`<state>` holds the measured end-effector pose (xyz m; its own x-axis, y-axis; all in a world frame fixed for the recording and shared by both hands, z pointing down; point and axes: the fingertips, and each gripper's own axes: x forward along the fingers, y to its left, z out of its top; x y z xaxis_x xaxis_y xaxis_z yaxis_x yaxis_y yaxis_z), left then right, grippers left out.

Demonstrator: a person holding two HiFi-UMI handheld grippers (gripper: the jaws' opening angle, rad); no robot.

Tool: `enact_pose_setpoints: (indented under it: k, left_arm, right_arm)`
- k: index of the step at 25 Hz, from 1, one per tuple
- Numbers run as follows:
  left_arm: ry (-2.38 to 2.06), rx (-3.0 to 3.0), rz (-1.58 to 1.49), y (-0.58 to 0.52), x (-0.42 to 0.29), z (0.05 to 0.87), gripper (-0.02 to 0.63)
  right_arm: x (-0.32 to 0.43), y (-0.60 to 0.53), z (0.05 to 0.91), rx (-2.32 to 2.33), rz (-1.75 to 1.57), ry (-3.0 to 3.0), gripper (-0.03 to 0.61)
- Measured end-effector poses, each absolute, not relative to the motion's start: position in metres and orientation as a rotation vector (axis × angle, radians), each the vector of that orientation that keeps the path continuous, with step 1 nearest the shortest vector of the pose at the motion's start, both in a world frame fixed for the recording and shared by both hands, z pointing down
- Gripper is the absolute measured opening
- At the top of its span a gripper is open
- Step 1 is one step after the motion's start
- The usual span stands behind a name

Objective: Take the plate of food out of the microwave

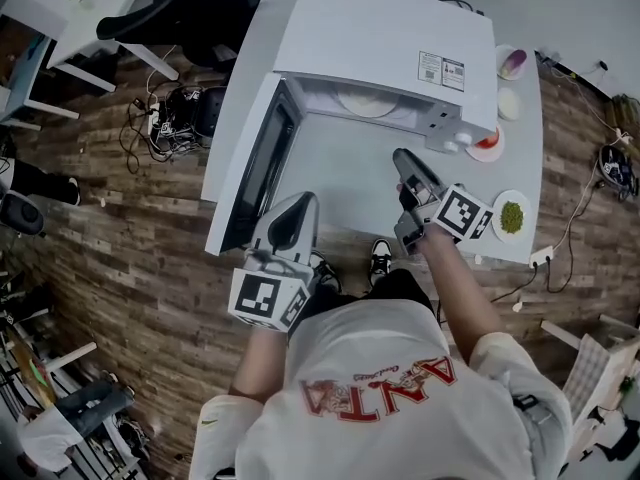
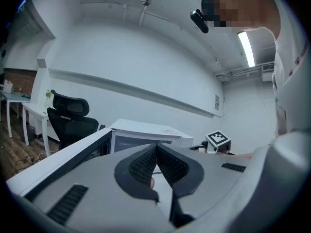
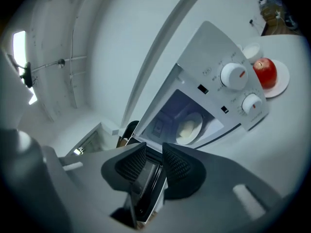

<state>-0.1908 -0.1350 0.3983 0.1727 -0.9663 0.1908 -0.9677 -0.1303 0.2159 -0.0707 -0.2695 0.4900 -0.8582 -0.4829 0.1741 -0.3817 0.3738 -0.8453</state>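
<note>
Neither left tongs (image 2: 156, 147), closed, nor right tongs (image 3: 154, 152), parted, holds anything; shirt (image 1: 380, 368) reads "ANTA".

Apple (image 3: 265, 72) on saucer (image 3: 283, 80) beyond right tongs (image 1: 404, 160); greens plate (image 1: 511, 215) right of them. Black chair (image 1: 185, 8), floor cables (image 1: 165, 118) far left of left tongs (image 1: 303, 204).

The microwave (image 1: 385, 38) is seen in white, the plate (image 3: 189, 126) of food in pale cream, the apple (image 3: 265, 72) in red, the bench (image 1: 340, 168) in light grey, and the floor (image 1: 120, 248) in brown wood-plank pattern.
</note>
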Motion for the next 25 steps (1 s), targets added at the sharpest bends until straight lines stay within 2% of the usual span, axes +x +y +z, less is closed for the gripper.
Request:
enact_pose_setpoints:
  k: [14, 25]
  left_arm:
    - [-1.772, 2.138, 0.031, -0.148, -0.197, 0.423, 0.009]
    - [-1.761, 2.11, 0.057, -0.158, -0.203, 0.437, 0.009]
  right_arm:
    - [-0.11, -0.348, 0.597, -1.011, -1.798, 2.03, 0.092]
    - [-0.125, -0.372, 0.631, -1.067, -1.837, 1.903, 0.078]
